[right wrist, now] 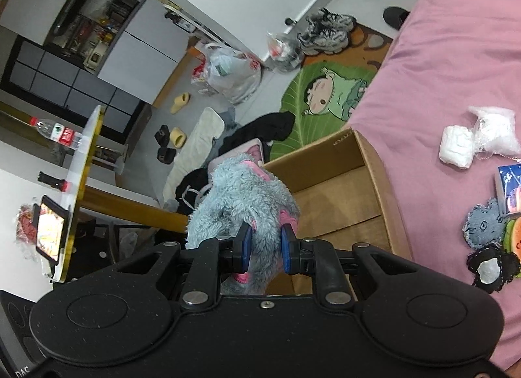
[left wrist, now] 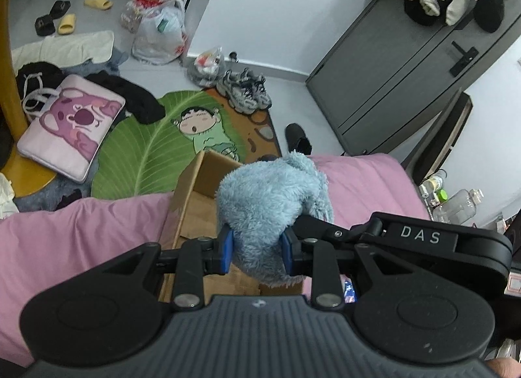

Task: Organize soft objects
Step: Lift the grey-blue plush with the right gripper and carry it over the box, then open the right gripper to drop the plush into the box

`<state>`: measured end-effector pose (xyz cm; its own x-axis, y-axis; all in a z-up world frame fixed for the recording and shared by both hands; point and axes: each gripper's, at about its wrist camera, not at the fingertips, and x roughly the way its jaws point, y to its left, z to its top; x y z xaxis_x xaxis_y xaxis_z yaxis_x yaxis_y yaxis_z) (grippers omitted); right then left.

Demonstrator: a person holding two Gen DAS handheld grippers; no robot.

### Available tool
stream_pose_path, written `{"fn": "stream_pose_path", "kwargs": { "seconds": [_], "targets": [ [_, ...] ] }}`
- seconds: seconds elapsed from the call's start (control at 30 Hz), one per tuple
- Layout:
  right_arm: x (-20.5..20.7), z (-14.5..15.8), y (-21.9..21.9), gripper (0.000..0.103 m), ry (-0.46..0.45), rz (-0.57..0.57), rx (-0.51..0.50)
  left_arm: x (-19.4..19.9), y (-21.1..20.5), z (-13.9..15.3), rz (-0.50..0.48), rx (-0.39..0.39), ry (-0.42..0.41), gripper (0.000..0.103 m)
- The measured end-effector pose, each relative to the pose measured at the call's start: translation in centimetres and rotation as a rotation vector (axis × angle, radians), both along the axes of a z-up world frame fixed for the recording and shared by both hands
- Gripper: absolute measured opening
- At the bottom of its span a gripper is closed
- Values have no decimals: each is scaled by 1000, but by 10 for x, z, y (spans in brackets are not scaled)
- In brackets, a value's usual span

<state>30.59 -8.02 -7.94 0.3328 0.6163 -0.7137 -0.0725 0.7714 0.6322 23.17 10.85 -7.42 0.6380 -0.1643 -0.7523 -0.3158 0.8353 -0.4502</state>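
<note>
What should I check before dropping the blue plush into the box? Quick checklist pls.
1. Left gripper clamped on blue plush: ok.
2. Right gripper clamped on the plush: ok.
3. Cardboard box open at the top: ok.
4. Box interior free of objects where visible: ok; near part hidden by the plush, cannot tell.
5. Plush positioned over the opening: ok in the left view; the right view shows part hanging past the box's edge, not ok.
6. Box steady on the pink bedding: cannot tell.
</note>
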Motion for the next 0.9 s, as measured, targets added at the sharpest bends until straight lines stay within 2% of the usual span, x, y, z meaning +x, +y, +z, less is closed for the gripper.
{"fn": "stream_pose_path", "kwargs": {
  "seconds": [0.57,0.77,0.9],
  "targets": [
    [29,-64,10,19,179,5,-25,46,12,-62,6,-20,177,29],
    [34,-72,13,18,204,7,-46,57,13,-73,-12,1,227,30],
    [38,-71,15,18,220,13,-64,64,8,-73,-35,41,244,31]
  ]
}}
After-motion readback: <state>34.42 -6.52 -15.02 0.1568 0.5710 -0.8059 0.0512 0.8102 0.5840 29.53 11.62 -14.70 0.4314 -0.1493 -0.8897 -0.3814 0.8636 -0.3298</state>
